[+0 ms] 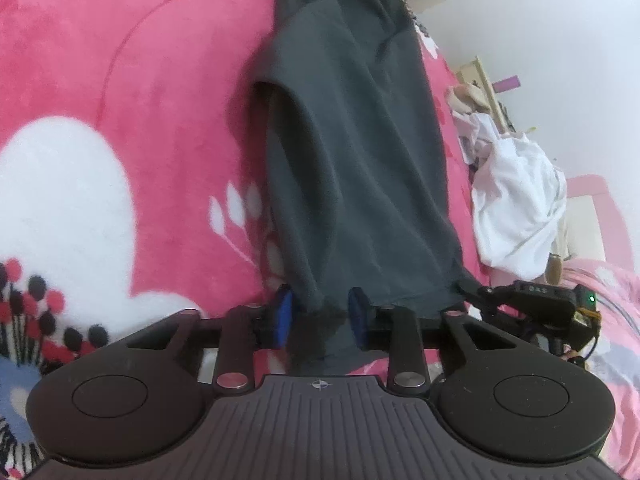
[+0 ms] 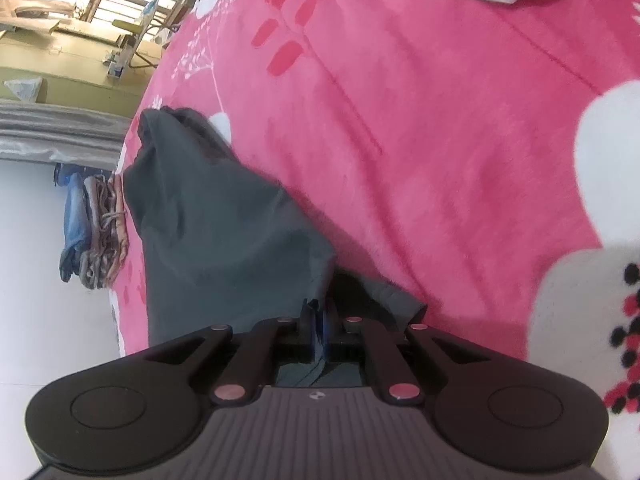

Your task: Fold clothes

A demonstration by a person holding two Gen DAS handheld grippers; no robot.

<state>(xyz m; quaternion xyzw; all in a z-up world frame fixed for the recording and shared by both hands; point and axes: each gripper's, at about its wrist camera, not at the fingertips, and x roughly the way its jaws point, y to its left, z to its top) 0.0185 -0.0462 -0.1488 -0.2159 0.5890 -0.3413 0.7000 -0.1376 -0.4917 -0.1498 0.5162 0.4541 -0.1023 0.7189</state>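
Bedding, a pink floral blanket (image 1: 120, 80), covers the whole work surface. On it lies the dark grey garment (image 1: 352, 140), stretched long from its near hem toward the far edge, likely pulled taut for a lengthwise fold. White clothes (image 1: 516, 200) sit heaped to its right. The right gripper (image 2: 319, 328), angled down, pinches one near corner with its jaws clamped on cloth. The left gripper (image 1: 320, 316), also tilted down, straddles the other near corner, pads narrow but not visibly pressing.
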